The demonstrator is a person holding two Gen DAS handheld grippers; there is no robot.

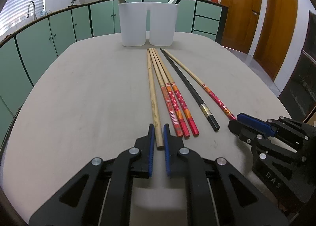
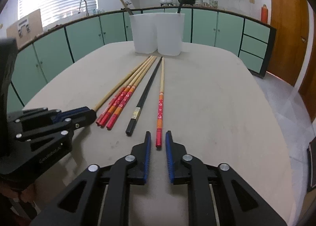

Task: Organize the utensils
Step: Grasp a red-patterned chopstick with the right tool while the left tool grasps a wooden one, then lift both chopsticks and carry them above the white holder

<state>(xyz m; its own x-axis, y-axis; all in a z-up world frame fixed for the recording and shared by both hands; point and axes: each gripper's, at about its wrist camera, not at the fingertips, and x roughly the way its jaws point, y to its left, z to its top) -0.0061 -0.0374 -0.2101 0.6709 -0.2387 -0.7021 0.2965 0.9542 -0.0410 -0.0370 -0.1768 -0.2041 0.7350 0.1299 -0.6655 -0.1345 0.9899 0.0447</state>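
Observation:
Several chopsticks lie side by side on the beige table (image 1: 79, 97): a plain wooden one (image 1: 152, 91), three red-patterned ones (image 1: 173, 105), a black one (image 1: 189, 89) and a separate red-patterned one (image 1: 213, 93). My left gripper (image 1: 157, 132) is open, its pads either side of the plain wooden chopstick's near end, with small gaps. My right gripper (image 2: 158, 139) is open around the near end of the separate red-patterned chopstick (image 2: 160, 111), not touching. A white two-part holder (image 1: 148, 24) at the far edge holds a wooden and a black utensil.
Green kitchen cabinets (image 1: 59, 34) run behind the table, with a sink at left and wooden doors (image 1: 241, 12) at right. The right gripper also shows in the left wrist view (image 1: 237, 121), and the left gripper shows in the right wrist view (image 2: 88, 113).

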